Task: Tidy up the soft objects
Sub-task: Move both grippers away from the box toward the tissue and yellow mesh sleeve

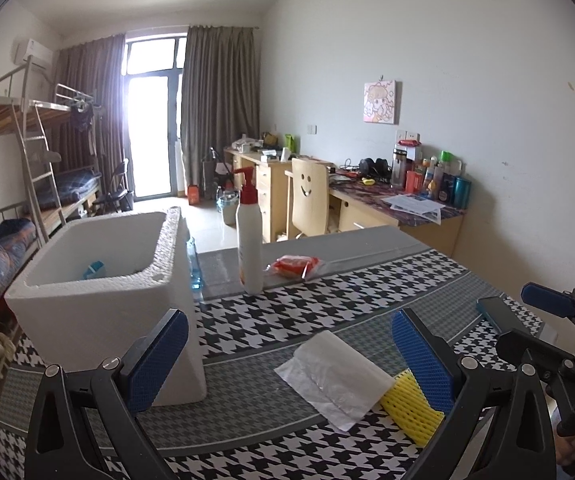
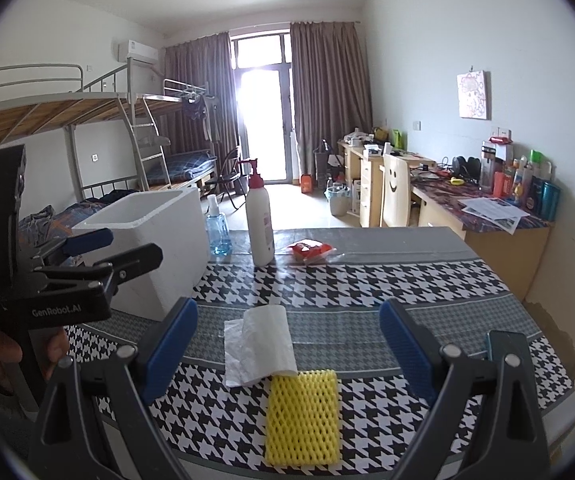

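A white tissue pack lies on the houndstooth tablecloth, with a yellow foam net sleeve touching its near right corner. A white foam box stands at the left, open on top, with something blue inside. My left gripper is open and empty, its fingers either side of the tissue pack and above the table; it also shows in the right wrist view. My right gripper is open and empty above the tissue pack and sleeve; in the left wrist view it sits at the right edge.
A white pump bottle, a red snack packet and a blue-liquid bottle stand at the table's far side. A dark phone lies at the right. Desks, a chair and bunk beds are beyond.
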Available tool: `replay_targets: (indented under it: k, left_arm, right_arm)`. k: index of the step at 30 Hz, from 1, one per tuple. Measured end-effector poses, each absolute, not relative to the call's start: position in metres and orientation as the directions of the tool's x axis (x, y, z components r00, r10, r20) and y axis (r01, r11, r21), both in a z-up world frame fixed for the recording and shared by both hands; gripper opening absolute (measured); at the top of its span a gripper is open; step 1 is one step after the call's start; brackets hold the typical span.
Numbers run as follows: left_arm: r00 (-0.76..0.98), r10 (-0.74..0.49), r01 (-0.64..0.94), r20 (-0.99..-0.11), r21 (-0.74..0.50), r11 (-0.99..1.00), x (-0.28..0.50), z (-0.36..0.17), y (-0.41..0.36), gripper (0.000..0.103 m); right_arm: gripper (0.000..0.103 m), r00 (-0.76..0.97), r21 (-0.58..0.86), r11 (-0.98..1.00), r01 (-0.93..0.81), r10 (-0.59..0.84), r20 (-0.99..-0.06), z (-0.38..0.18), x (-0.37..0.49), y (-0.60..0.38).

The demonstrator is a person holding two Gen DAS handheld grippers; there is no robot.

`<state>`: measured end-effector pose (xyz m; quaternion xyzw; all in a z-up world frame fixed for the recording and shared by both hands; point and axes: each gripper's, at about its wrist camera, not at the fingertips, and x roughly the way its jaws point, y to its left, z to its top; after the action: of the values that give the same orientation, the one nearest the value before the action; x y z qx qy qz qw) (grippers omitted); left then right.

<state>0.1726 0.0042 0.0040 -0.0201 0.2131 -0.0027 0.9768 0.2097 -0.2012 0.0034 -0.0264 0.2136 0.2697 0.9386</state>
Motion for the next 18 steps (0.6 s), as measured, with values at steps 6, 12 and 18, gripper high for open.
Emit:
replay_targets:
  k: [6,12,18]
  left_arm:
    - [0.897,-0.029,0.008,-0.441,-0.05,0.999,0.176,-0.005,-0.004,0.102]
    - [0.886,-0.028,0.008,-0.463,-0.046,0.999,0.182,-0.015,-0.011,0.102]
    - [0.875,-0.017,0.004,-0.483,-0.029,1.0,0.187,-0.025,-0.018,0.102]
  right_arm:
    - [0.094,0.766,0.059,0.86,-0.508,0.481,-0.426,-0.002,0.209,-0.204]
    - [0.094,0.769,0.057,0.867,-0.495,0.468,-0.435,-0.007,0.209,-0.208]
    - [0.094,0.765,0.064,0.871,-0.487,0.461,-0.45,-0.016,0.208,-0.214]
